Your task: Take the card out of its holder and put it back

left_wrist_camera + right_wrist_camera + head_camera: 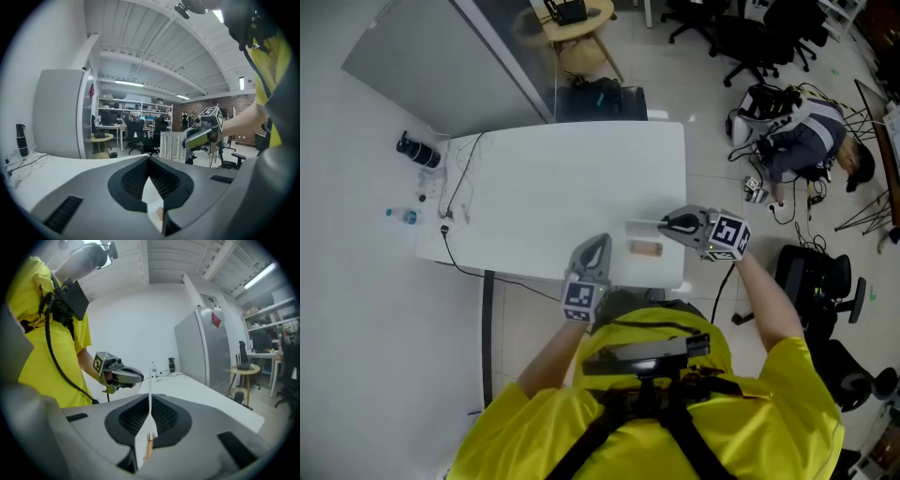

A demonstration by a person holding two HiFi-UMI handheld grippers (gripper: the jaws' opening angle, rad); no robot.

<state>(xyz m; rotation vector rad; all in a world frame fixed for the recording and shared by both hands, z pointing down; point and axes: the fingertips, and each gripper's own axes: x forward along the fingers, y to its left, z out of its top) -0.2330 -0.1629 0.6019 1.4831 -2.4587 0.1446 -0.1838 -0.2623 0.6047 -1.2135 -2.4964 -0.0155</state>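
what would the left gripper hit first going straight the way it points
Probably the white table top: the left gripper tilts slightly down and aims just beside the card; depth unclear.

Left gripper (598, 244): positioned over the near edge of the table (534, 187), pointing away from the person. Jaws fully together, nothing between them.

Right gripper (666, 225): positioned over the table's near right corner, pointing left along the near edge. Jaws closed on a thin white card (642, 226).

Left forearm (551, 352) and right forearm (764, 300): bare, reaching forward to the table.
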